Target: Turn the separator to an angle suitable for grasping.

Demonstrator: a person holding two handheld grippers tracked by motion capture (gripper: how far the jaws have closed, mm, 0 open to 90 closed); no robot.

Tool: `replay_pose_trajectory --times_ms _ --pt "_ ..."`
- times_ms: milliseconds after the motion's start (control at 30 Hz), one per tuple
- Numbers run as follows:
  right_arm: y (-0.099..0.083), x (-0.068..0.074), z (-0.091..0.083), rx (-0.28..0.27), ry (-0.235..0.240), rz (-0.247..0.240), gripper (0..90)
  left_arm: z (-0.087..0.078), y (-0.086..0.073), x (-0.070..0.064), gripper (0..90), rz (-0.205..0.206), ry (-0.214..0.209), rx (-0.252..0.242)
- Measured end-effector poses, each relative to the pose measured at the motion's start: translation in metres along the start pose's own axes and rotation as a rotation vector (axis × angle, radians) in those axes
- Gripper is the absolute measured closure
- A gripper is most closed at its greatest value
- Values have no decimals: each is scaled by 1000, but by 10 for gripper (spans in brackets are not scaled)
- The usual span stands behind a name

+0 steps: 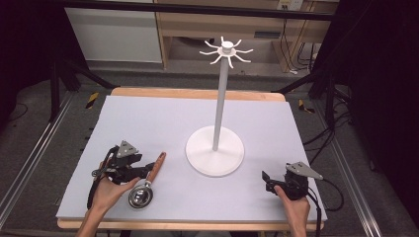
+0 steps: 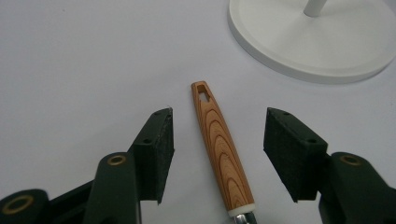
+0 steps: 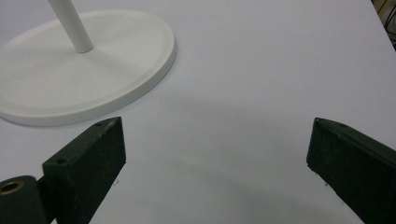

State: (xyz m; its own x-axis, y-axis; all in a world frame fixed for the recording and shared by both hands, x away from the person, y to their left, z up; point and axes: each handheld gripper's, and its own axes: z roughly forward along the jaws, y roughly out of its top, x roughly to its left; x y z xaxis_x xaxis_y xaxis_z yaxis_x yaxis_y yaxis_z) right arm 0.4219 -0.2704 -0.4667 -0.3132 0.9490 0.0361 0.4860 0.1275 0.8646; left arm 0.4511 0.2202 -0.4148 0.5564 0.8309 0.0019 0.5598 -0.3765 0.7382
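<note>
Partly cut off at the bottom edge of the left gripper view, the ice cream scoop [image 2: 223,154] shows there as a wood-grain handle with a hanging slot at its far tip; its white collar and a sliver of metal just enter the frame. The left gripper [image 2: 218,151] is spread wide, its jaws on either side of that handle without touching it, holding nothing. Beyond it and to the right lies the round white base of the hook stand [image 2: 322,44], apart from the handle tip.

From the high view the scoop's steel bowl [image 1: 140,196] is plain, lying beside the person's left hand [image 1: 109,190], and the stand's pole rises to a crown of curved hooks [image 1: 226,51].

The right gripper [image 3: 215,154] is also fully open and empty over bare white table [image 3: 261,70], the stand's base ahead to its left.
</note>
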Motion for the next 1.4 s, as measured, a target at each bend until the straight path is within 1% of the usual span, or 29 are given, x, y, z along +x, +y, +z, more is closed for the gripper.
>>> replay_pose_trajectory --times_ms 33,67,133,200,233,267,300,333,433,467,533,567,600,667,767,800,833,867,900,1000,1167,1233,1267,1300,1400 --pt "0 0 0 1 3 1 51 3 1 -1 429 8 -2 16" --pt "0 0 0 1 3 1 51 3 1 -1 431 8 -2 16" --pt "0 1 1 7 8 2 51 5 3 -3 435 16 -6 33" --pt "0 1 2 10 12 -1 52 8 3 -3 440 15 -9 45" --pt "0 1 2 14 15 -2 52 11 4 -4 443 16 -10 59" --pt "0 1 2 14 15 -2 52 11 4 -4 444 16 -10 59" --pt "0 1 1 13 15 1 52 14 5 -6 446 24 -6 78" --pt "0 1 1 13 15 1 52 14 5 -6 448 24 -6 78" --pt "0 0 1 10 15 3 52 19 7 -9 455 45 -6 112" --pt "0 0 1 10 15 3 52 19 7 -9 457 45 -6 112" --pt "0 0 1 15 19 5 52 24 7 -10 461 44 -4 131" --pt "0 1 2 18 17 2 52 29 7 -11 466 42 -3 145" --pt "0 1 2 18 17 2 52 29 7 -11 470 42 -3 145" --pt "0 1 2 21 20 3 52 34 6 -11 471 46 0 166" --pt "0 1 2 23 20 6 52 40 3 -10 490 40 1 191" --pt "0 1 2 23 20 6 52 40 3 -10 492 40 1 191" --pt "0 0 3 22 19 -4 52 42 1 -10 499 40 3 199" --pt "0 0 3 22 19 -4 52 42 1 -10 501 40 3 199" --pt "-1 1 3 26 21 -3 52 45 -1 -10 505 41 7 214" --pt "-1 1 4 30 22 -5 53 47 -2 -9 521 38 9 224" --pt "-1 2 4 35 26 -1 53 52 -5 -8 548 25 3 258" --pt "-1 2 4 36 26 -2 53 53 -6 -7 552 22 3 264" --pt "-1 2 4 36 28 0 53 54 -6 -7 558 22 -3 267" --pt "-1 2 4 37 27 -1 53 55 -6 -7 566 11 -9 269" --pt "-1 2 4 37 26 -4 53 56 -6 -6 581 8 -17 274"
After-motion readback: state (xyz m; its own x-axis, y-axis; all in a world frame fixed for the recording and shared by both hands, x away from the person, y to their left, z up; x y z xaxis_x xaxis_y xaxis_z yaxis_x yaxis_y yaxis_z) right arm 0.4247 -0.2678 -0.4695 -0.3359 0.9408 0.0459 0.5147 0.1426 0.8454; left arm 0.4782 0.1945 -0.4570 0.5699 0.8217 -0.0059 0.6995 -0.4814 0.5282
